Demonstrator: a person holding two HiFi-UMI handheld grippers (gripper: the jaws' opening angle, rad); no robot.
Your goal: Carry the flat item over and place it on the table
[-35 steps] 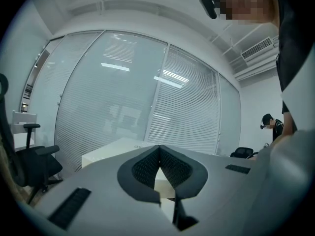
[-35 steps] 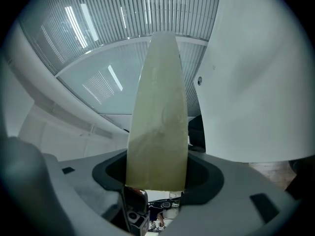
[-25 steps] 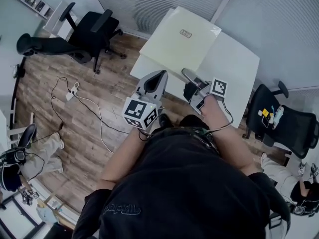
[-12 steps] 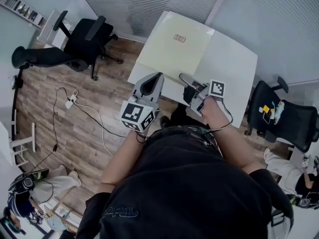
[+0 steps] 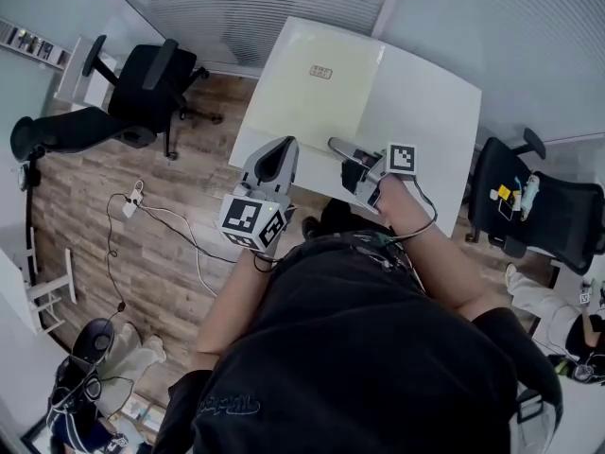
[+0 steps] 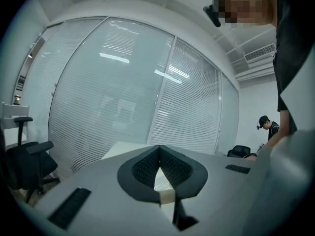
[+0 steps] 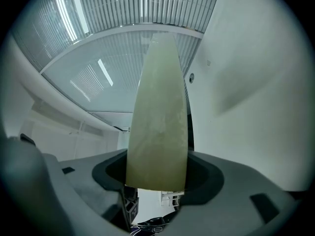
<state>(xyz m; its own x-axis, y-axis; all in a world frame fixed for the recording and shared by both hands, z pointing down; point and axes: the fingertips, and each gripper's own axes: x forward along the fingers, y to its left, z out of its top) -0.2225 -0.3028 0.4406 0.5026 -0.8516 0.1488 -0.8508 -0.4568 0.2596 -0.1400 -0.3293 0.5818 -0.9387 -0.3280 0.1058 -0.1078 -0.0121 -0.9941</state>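
Observation:
A pale yellowish flat item (image 7: 157,117) stands up between the jaws of my right gripper (image 7: 157,181) and fills the gap from side to side; the jaws are shut on it. In the head view the right gripper (image 5: 342,149) hangs over the near edge of the white table (image 5: 425,112), its marker cube facing up. My left gripper (image 5: 277,151) is beside it at the table's near left edge. Its jaws (image 6: 158,154) meet in a closed V with nothing held. A pale yellow board (image 5: 312,88) with a small label lies on the table's left half.
Two black office chairs (image 5: 142,83) stand left of the table and another (image 5: 553,211) at its right. Cables and a power strip (image 5: 132,200) lie on the wood floor. A person (image 5: 85,386) is low at the left. Glass walls with blinds rise behind the table.
The table and the chairs have slid a little to the left in the head view. Both grippers keep the same pose in front of the body, the right still holding the flat item.

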